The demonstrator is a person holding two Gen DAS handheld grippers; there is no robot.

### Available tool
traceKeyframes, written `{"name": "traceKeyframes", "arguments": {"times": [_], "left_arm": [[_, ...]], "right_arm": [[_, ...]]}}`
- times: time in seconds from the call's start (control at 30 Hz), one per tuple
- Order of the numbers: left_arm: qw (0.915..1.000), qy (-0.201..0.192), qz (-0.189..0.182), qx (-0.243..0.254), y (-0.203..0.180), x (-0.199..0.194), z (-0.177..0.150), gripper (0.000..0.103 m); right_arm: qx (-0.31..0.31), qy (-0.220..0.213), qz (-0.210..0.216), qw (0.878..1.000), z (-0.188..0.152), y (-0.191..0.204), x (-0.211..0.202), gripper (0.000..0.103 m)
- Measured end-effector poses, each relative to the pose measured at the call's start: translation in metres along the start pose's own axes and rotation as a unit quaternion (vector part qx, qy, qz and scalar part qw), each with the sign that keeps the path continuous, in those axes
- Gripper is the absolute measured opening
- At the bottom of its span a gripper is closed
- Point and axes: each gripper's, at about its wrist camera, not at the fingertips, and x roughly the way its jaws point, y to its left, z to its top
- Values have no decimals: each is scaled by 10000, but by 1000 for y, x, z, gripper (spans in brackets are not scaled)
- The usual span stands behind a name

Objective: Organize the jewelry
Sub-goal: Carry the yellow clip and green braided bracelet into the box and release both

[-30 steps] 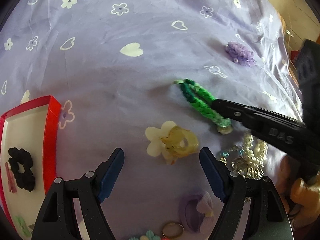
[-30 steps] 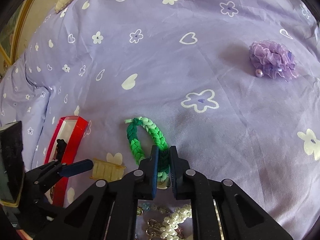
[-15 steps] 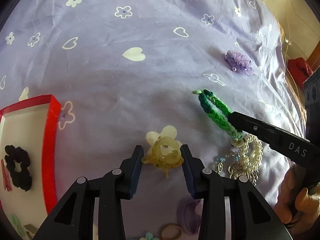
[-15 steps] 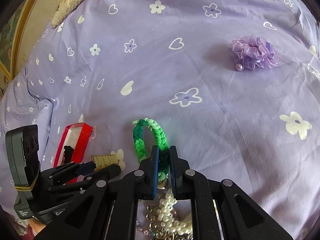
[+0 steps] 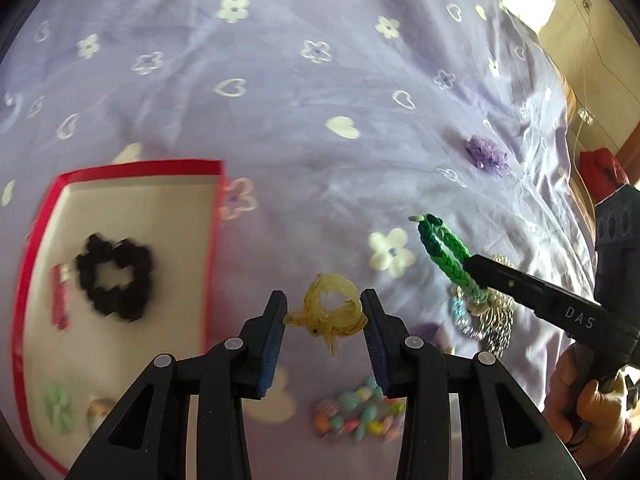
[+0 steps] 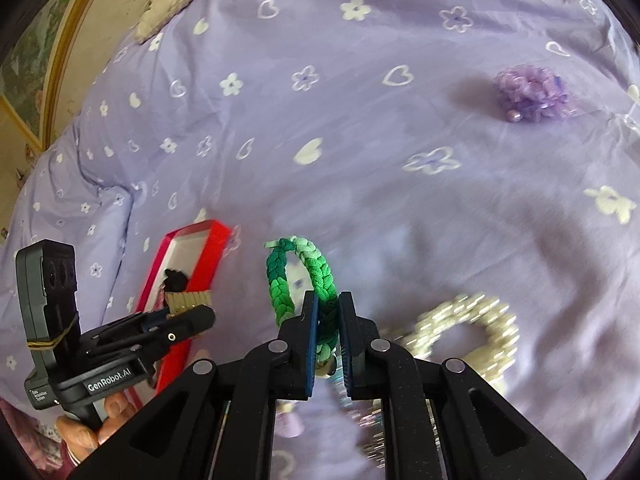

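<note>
Since the earlier frame the left tool (image 5: 324,316) has closed from wide open onto the yellow coiled hair tie (image 5: 330,312), which lay on the bedspread and now hangs between the pads, clear of the cloth. The right tool (image 6: 329,320) has lifted the green braided bracelet (image 6: 298,276) off the bedspread over the same interval.

Left to right, left wrist view: the red-rimmed tray (image 5: 212,240) lies on the lilac bedspread (image 5: 300,120). Inside it are a black scrunchie (image 5: 114,276), a red clip (image 5: 60,300) just beside it, and a pale green item (image 5: 58,404) near the tray's lower edge, blurred. The left tool is partly closed, both blue pads touching the sides of the yellow hair tie, which is just right of the tray. Below the tool a string of pastel beads (image 5: 360,416) lies on the cloth. Further right, the right tool enters from the lower right, held by a hand (image 5: 580,408), with the green bracelet projecting from its tip. Beneath it lies a heap of pearls and silver chain (image 5: 492,320). A purple ruffled scrunchie (image 5: 486,152) sits well apart, further up the bed.

Right wrist view: the right tool is fully closed on one side of the green bracelet; the loop stands upright beyond the pads. The pearl bracelet (image 6: 468,328) lies right of it, blurred.
</note>
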Motion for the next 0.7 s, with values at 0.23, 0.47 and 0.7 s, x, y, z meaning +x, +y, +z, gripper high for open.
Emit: {"name": "traceKeyframes", "arguments": {"times": [0.23,0.47,0.7], "left_arm": [[9990,-173,117,-389,42,-47,-26,37],[9968,-263,300,-691,78,-81,-46,37],[9936,-308,479,-978,110,-99,-56,37]], "right_arm": [[-198,142,261,9994,-16,38,10,9],[-413,293,461,9977,-29,74,23,9],[-585,429,629,9954,-35,106,40,9]]}}
